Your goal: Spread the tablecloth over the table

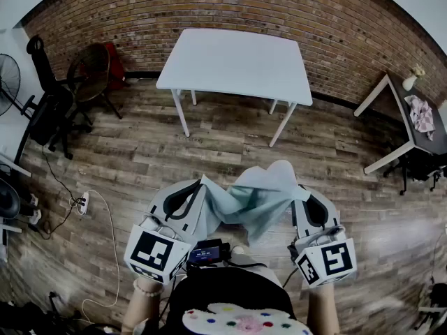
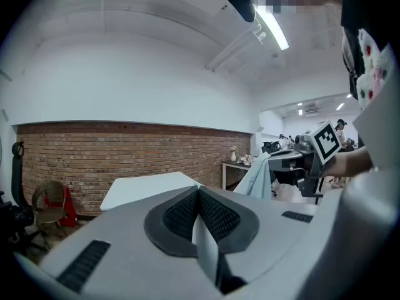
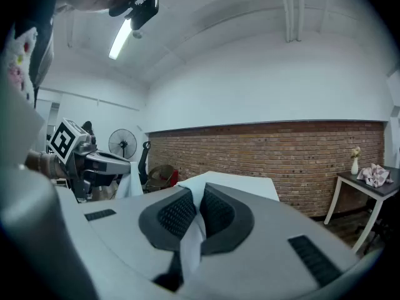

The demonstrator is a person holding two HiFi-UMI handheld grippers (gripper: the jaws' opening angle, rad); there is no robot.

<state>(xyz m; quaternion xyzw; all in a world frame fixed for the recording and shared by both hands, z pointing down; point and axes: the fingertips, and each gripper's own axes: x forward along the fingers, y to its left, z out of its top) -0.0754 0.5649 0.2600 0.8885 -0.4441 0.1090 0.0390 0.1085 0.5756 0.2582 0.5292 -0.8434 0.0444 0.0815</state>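
A pale blue-green tablecloth [image 1: 255, 199] hangs bunched between my two grippers, in front of my body. My left gripper [image 1: 202, 181] is shut on its left edge, and a strip of cloth [image 2: 206, 245] shows pinched between the dark pads. My right gripper [image 1: 300, 190] is shut on the right edge, where the cloth [image 3: 190, 242] runs down between its pads. The white table [image 1: 237, 65] stands bare further ahead, against the brick wall. In the left gripper view the table [image 2: 140, 189] lies beyond the jaws; in the right gripper view the table [image 3: 247, 183] does too.
A dark side table [image 1: 412, 117] with a crumpled cloth and a small vase stands at the right. At the left are a black office chair [image 1: 49, 103], a round brown chair [image 1: 91, 72] and a fan [image 1: 7, 79]. A power strip and cable [image 1: 82, 202] lie on the wooden floor.
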